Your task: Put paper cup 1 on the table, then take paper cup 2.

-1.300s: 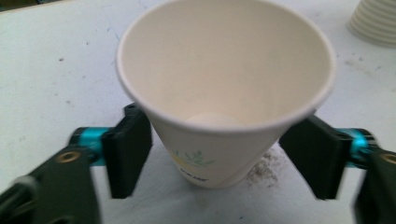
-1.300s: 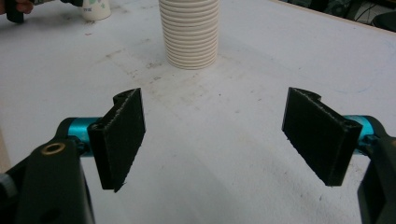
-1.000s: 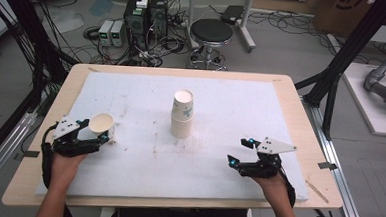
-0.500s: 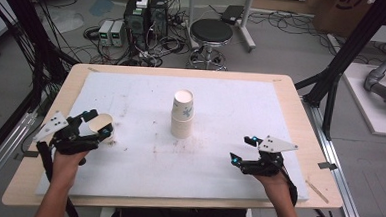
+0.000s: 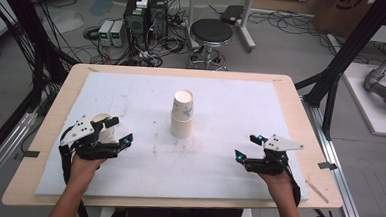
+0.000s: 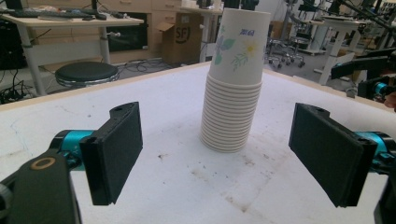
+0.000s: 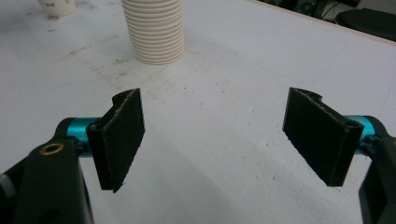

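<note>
White padding covers the table [image 5: 236, 201]. From above, the left claw [image 5: 116, 129] stands open just beside a single cup [image 5: 100, 126]; its jaws have just narrowed slightly around nothing. The right claw [image 5: 246, 147] gapes empty. Left gripper view: the cup stack [image 6: 236, 79] stands ahead, floral print visible. Right gripper view: ribbed stack rims ahead-left.
</note>
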Demonstrator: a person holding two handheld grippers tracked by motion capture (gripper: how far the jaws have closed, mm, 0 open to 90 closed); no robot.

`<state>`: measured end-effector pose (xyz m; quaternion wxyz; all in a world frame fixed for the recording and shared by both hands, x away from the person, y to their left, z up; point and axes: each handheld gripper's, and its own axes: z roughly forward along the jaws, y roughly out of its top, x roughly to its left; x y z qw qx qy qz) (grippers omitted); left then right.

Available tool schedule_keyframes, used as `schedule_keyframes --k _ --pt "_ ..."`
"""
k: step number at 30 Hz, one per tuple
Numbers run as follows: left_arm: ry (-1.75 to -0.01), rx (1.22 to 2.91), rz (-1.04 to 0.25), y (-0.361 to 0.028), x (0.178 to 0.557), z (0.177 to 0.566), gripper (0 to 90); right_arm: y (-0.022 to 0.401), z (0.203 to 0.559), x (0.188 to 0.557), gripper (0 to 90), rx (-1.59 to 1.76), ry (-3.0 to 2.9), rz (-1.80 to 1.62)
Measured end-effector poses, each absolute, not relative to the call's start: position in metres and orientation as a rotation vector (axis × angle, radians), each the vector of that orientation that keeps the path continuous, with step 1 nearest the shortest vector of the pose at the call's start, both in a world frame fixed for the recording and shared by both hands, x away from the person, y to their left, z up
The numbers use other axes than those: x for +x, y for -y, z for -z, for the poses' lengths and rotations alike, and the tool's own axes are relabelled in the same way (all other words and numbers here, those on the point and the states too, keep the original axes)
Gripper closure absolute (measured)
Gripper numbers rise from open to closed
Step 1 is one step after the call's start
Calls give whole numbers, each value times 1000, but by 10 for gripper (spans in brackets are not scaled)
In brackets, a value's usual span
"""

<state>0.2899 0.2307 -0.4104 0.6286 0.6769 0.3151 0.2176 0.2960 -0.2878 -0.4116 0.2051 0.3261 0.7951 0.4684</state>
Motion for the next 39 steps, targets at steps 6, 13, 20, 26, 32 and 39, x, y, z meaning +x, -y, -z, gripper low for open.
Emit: schedule_keyframes --k 6,13,20,26,32,39 --pt "-740 1544 -495 -230 292 413 155 289 412 293 213 907 -2221 -1302" --pt "-745 1552 -487 -228 295 414 155 292 413 293 214 915 -2216 -1298" --pt "-740 1558 -479 -228 294 414 155 290 413 294 213 921 -2223 -1300" --pt "-736 1559 -477 -227 294 415 155 290 414 293 213 914 -2231 -1299" --pt "-738 1560 -473 -226 293 415 155 292 412 293 214 912 -2224 -1306" --pt "-732 1567 -467 -221 290 413 156 294 412 292 214 916 -2217 -1316"
